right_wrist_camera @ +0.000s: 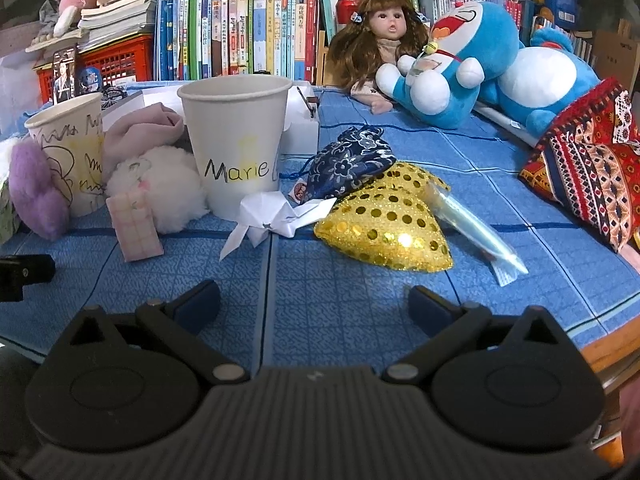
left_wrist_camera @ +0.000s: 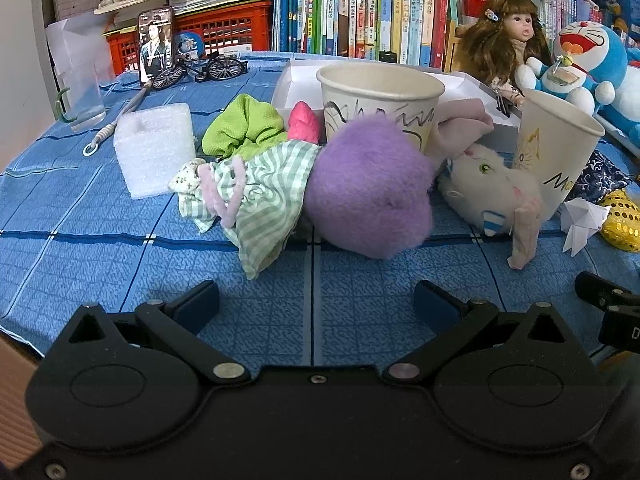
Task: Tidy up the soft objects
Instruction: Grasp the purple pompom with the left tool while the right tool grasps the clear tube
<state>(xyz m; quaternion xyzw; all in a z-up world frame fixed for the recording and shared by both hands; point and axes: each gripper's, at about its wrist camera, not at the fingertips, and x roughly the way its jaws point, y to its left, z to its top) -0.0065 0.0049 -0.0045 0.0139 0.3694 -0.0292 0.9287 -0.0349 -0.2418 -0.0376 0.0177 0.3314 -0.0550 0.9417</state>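
Both grippers' fingers are spreading wide, holding nothing, hovering low over the blue tablecloth [left_wrist_camera: 120, 248]. Ahead of the left gripper [left_wrist_camera: 316, 300], a purple plush [left_wrist_camera: 368, 196] in a green checked dress is lying just before a scribbled paper cup [left_wrist_camera: 380, 100]. Ahead of the right gripper [right_wrist_camera: 314, 300], a gold sequined pouch [right_wrist_camera: 384, 224] is resting beside the cup lettered "Marie" [right_wrist_camera: 236, 140].
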